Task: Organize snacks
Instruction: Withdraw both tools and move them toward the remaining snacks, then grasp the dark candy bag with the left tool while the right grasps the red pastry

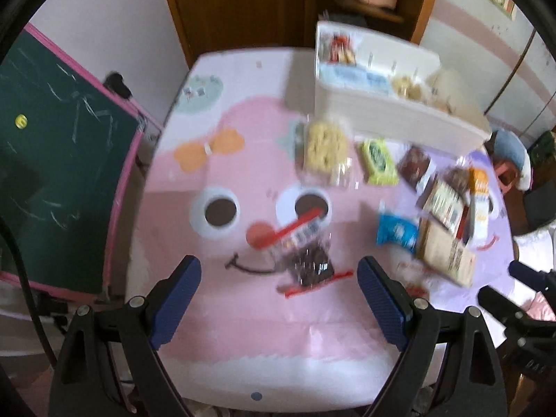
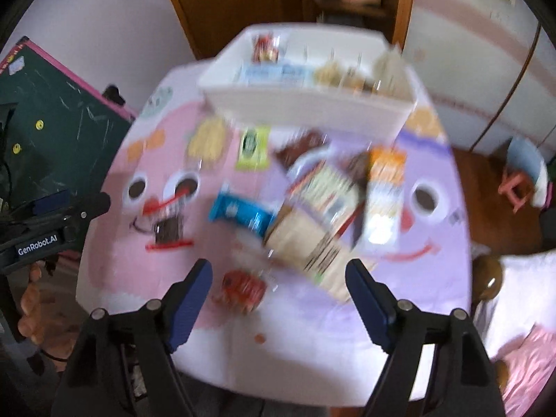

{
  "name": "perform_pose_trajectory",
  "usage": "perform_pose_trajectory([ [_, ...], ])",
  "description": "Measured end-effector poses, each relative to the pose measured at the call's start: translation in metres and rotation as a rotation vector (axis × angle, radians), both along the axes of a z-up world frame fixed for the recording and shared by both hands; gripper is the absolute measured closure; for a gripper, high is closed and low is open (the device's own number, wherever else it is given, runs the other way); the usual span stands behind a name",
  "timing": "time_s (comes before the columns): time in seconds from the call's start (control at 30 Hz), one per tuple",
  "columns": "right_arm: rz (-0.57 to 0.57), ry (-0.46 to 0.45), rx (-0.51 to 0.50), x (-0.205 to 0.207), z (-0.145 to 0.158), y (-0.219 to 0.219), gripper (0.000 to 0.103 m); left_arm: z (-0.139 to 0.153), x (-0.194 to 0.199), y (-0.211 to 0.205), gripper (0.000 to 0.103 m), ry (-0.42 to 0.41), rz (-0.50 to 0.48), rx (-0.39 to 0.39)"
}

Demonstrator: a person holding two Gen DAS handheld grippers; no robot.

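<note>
Round table (image 1: pixel 243 330) under a pink-and-lilac cartoon-face cover. White divided bin (image 1: pixel 389 118) at the far edge, beyond both tools, holds a red packet, pale blue packets and biscuits in separate sections. Loose snacks (image 2: pixel 312 208) lie between bin and tools. Left gripper (image 1: pixel 279 283) released, empty; dark snack bag (image 1: pixel 309 260) just ahead. Right gripper (image 2: pixel 278 290) released, empty; red packet (image 2: pixel 241 290) between its jaws.

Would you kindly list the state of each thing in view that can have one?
left gripper: open, empty
right gripper: open, empty
white organizer box: partly filled
dark snack packet: flat on table
blue packet: flat on table
red packet: on table
</note>
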State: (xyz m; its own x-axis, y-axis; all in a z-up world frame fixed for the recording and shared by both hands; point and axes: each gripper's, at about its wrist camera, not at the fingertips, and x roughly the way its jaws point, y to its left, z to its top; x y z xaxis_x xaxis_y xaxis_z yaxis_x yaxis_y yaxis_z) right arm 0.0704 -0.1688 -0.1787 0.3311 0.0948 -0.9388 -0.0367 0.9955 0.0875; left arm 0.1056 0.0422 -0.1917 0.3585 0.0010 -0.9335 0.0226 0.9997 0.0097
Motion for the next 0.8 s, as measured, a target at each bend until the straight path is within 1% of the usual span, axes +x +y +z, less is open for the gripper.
perform_pose_trajectory([
  [0.03,-0.003,0.030,0.020,-0.002,-0.011,0.003,0.025,-0.008,0.000,0.000,0.012,0.017,-0.001,-0.002],
  [0.23,-0.065,0.129,0.142,-0.009,-0.052,0.013,0.025,-0.047,0.005,0.002,0.012,0.108,0.015,-0.044],
  [0.33,-0.091,0.156,0.155,-0.008,-0.066,0.016,0.025,-0.062,0.010,0.003,0.012,0.148,0.034,-0.077],
  [0.5,-0.104,0.193,0.133,-0.002,-0.084,0.025,0.025,-0.086,0.023,0.004,0.012,0.215,0.093,-0.141],
  [0.57,-0.104,0.204,0.122,0.000,-0.091,0.028,0.027,-0.096,0.028,0.004,0.012,0.242,0.124,-0.162],
  [0.67,-0.095,0.224,0.107,0.002,-0.100,0.031,0.036,-0.105,0.032,0.002,0.012,0.265,0.151,-0.179],
  [0.77,-0.087,0.241,0.102,0.002,-0.108,0.033,0.040,-0.112,0.036,-0.001,0.013,0.278,0.159,-0.174],
  [0.8,-0.085,0.237,0.102,0.001,-0.108,0.033,0.042,-0.114,0.037,-0.002,0.016,0.282,0.156,-0.166],
])
